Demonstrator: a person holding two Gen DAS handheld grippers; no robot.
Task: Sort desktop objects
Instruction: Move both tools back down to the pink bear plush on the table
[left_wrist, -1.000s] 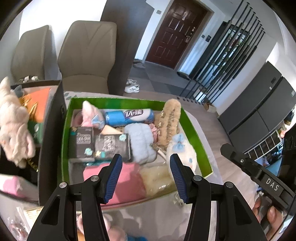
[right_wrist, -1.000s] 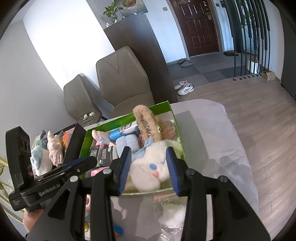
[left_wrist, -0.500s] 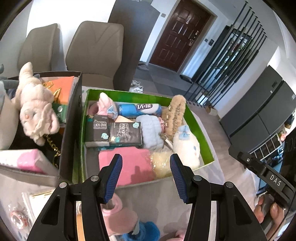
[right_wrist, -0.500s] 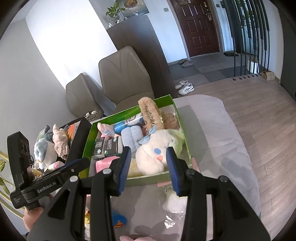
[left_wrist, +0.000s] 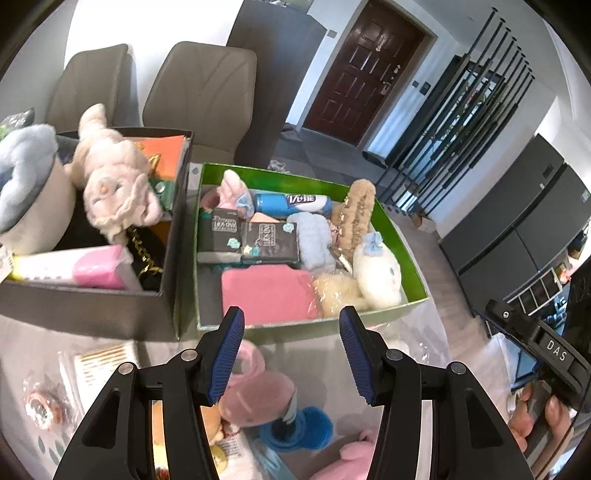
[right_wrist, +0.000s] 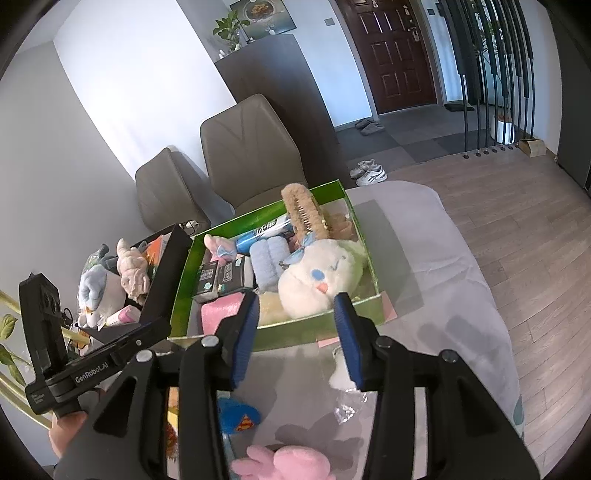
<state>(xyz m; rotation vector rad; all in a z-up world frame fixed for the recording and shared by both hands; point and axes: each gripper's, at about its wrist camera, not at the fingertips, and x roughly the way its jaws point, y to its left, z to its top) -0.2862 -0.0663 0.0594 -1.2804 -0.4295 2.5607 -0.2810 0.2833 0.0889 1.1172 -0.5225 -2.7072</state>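
Black box left, green box right, both full; left gripper open and empty over pink plush on worktop, right gripper opening, empty; plush likely light, squashy: pinch mid-body.

Chairs, dark door, sneakers

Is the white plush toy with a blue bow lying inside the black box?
No, the white plush toy lies in the green box, beside the black box.
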